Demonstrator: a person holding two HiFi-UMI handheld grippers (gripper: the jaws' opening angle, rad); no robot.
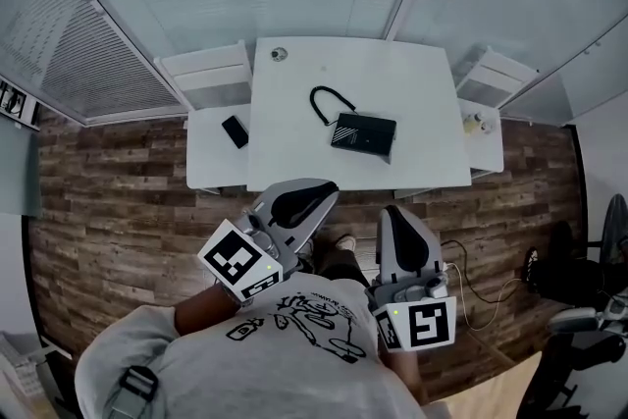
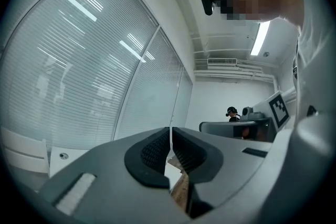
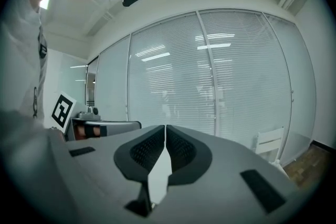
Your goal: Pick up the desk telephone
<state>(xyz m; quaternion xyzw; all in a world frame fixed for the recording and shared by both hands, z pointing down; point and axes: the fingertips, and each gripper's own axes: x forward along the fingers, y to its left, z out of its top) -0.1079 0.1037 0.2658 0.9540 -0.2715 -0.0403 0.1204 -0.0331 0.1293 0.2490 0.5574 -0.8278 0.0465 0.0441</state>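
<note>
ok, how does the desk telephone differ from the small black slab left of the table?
The desk telephone is bigger and boxy; the small black slab is thin and flat. The telephone lies on the white table with a looped black cord running from it; the slab lies on the lower white surface beside the table, cordless. Both are black and untouched.

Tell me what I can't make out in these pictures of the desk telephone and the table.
Desk telephone: head view, too small to tell handset from base; neither gripper view shows it.
Round item at the far edge of the table: head view, too small to name.
Items on the right chair: head view, too small.
</note>
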